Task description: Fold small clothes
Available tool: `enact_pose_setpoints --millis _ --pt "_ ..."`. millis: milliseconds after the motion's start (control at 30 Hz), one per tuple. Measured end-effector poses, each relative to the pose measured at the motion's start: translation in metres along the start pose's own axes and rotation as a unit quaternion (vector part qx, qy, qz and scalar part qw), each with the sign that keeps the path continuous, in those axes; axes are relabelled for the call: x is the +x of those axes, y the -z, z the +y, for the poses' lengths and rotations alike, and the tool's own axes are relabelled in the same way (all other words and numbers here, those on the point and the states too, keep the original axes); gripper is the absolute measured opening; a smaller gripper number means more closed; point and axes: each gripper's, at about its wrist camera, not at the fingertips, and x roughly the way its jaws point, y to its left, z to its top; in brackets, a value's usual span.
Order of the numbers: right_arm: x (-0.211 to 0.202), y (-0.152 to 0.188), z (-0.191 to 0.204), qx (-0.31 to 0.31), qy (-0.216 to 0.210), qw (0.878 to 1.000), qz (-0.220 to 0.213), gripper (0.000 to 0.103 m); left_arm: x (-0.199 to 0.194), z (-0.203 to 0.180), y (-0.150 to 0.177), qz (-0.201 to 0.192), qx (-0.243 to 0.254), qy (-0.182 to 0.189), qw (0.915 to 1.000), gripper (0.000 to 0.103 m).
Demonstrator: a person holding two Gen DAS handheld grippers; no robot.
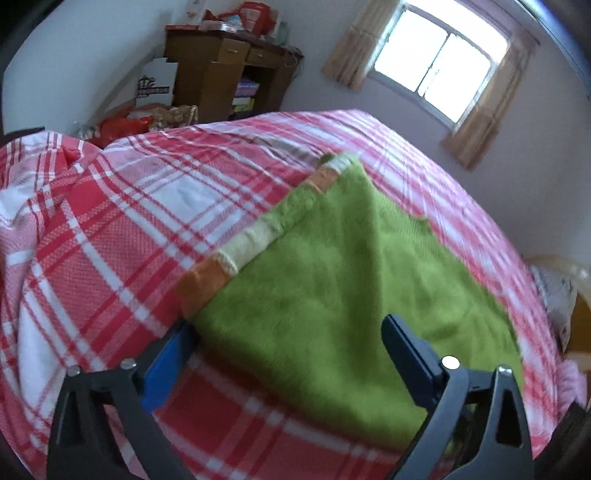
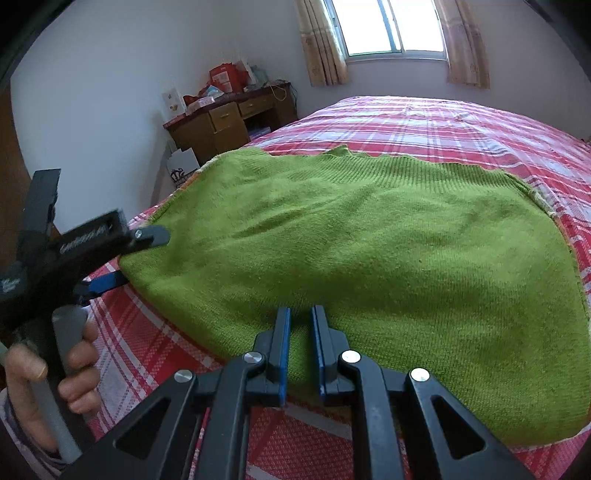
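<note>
A green knitted sweater (image 2: 369, 251) with an orange and cream striped edge (image 1: 255, 243) lies flat on the red plaid bed cover (image 1: 110, 229). My right gripper (image 2: 301, 314) is at the sweater's near hem, its blue pads pinched narrowly on a fold of green knit. My left gripper (image 1: 288, 325) stands wide open at the sweater's near left corner. In the right wrist view the left gripper (image 2: 142, 258) straddles the sweater's left edge, one finger above the cloth and one blue pad (image 2: 107, 282) below it.
A hand (image 2: 74, 365) holds the left gripper's handle at the bed's near left. A wooden desk (image 2: 221, 122) piled with red boxes stands by the far wall left of the bed. A curtained window (image 2: 391, 29) is behind. Bags (image 1: 122, 125) lie beside the bed.
</note>
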Motion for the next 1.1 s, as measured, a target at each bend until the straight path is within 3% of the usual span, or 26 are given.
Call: enact_pose_setpoints --millis 33,100,267,500,633,767,933,1067,1100 --pt "0.0 0.0 0.0 0.001 -0.001 1.0 0.0 0.012 0.002 -0.001 -0.002 -0.005 -0.009 0.004 0.9999 0.094" --pt "0.0 0.001 -0.002 0.003 -0.004 1.0 -0.001 0.012 0.003 -0.003 -0.005 -0.01 -0.016 0.012 0.9997 0.071" --pt "-0.001 0.002 -0.005 0.009 -0.013 1.0 -0.003 0.012 0.01 -0.01 -0.01 -0.008 -0.017 -0.004 0.9998 0.035" --pt "0.0 0.001 -0.002 0.006 -0.007 1.0 -0.001 0.012 0.01 -0.013 -0.011 -0.014 0.005 -0.027 0.9995 0.021" --pt "-0.003 -0.008 0.006 0.004 0.008 1.0 0.01 0.012 -0.002 -0.017 -0.011 -0.027 0.027 -0.028 0.9989 0.018" --pt "-0.014 -0.027 0.03 -0.004 -0.024 0.999 -0.024 0.012 -0.008 -0.021 -0.014 -0.039 0.044 -0.038 0.9975 0.017" --pt "0.02 -0.024 0.051 -0.033 -0.022 0.999 0.023 0.012 0.001 -0.015 -0.017 -0.029 0.036 -0.03 0.9985 0.02" --pt "0.029 -0.014 0.048 -0.019 -0.032 0.999 0.024 0.012 0.009 -0.002 -0.018 -0.012 -0.007 0.001 0.9999 0.051" --pt "0.029 -0.015 0.046 -0.015 -0.036 0.999 0.026 0.012 0.014 0.001 -0.019 -0.007 -0.019 0.003 0.9998 0.054"
